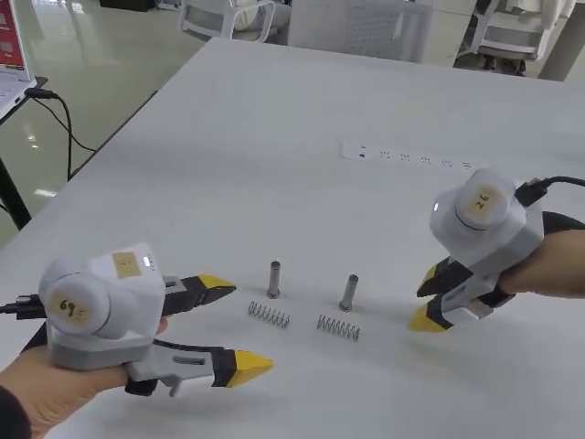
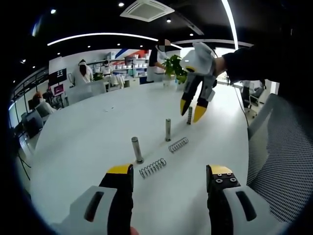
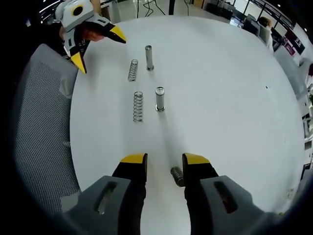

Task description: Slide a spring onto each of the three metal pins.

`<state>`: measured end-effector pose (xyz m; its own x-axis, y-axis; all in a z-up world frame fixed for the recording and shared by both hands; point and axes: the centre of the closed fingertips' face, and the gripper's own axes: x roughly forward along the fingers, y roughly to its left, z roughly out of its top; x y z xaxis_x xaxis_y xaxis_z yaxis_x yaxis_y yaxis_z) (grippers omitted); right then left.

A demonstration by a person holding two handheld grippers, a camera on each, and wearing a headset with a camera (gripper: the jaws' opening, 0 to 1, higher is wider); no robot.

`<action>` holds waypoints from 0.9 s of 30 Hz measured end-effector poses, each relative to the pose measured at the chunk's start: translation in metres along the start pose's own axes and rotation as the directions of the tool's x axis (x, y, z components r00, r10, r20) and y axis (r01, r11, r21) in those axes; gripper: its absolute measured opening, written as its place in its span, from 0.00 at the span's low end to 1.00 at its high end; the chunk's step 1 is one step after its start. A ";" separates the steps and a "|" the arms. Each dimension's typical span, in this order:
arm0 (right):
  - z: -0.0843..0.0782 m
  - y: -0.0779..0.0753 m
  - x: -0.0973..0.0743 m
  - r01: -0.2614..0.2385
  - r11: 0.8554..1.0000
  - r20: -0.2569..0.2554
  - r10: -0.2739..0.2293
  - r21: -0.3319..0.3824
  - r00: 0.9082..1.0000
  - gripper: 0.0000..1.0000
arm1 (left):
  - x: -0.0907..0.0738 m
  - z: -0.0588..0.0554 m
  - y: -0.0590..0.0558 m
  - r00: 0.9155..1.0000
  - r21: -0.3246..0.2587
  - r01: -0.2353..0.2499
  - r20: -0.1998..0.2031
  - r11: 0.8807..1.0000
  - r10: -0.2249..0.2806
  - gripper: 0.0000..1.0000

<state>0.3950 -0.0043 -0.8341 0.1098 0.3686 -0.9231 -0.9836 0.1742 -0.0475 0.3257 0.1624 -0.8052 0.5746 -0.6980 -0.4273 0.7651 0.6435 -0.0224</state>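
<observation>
**Head view.** Left hand-held gripper [image 1: 234, 325] sat low at the L edge, held in a hand, jaws spread wide with nothing between them. Right hand-held gripper [image 1: 426, 300] was at the R side, tips angled down toward the white surface [image 1: 228, 165], jaws parted. Between the two stood the left pin [image 1: 273, 279] and the middle pin [image 1: 348, 293], both upright and bare. Left spring [image 1: 269, 315] lay flat just in front of the left pin. Right spring [image 1: 338, 326] lay flat just in front of the middle pin. A power strip [image 1: 411, 157] lay farther back.

**Left gripper view.** Own jaws were wide apart and empty. Left spring [image 2: 152, 167] and left pin [image 2: 137, 149] were nearest, with right spring [image 2: 178, 144] and middle pin [image 2: 167, 129] beyond. Third pin [image 2: 190, 118] stood upright between the right hand-held gripper's tips. Its shaft looked ribbed, poss. a coil on it, but it was too small to confirm.

**Right gripper view.** Own jaws were parted, with the third pin [image 3: 176, 175] between them, close to the R jaw. Contact could not be determined. The middle pin, the left pin and both springs lay ahead. A mesh chair [image 3: 41, 122] was beside the surface.
</observation>
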 end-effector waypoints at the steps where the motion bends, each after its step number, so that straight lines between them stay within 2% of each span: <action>1: 0.001 0.000 0.000 -0.001 1.000 0.000 0.001 -0.002 1.000 0.31 | 0.000 0.000 0.000 1.000 0.000 0.000 0.000 1.000 0.000 0.59; 8: 0.009 0.005 0.004 -0.011 1.000 0.007 0.011 -0.013 1.000 0.31 | 0.000 0.000 0.001 1.000 -0.003 -0.003 0.002 1.000 0.003 0.59; 27: 0.040 0.030 0.020 -0.050 0.996 0.028 0.052 -0.070 0.998 0.30 | -0.001 0.001 0.000 1.000 -0.002 -0.004 0.008 1.000 0.004 0.58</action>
<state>0.3736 0.0449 -0.8384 0.0623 0.4024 -0.9133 -0.9954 0.0914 -0.0276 0.3258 0.1629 -0.8037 0.5796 -0.6982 -0.4203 0.7624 0.6467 -0.0230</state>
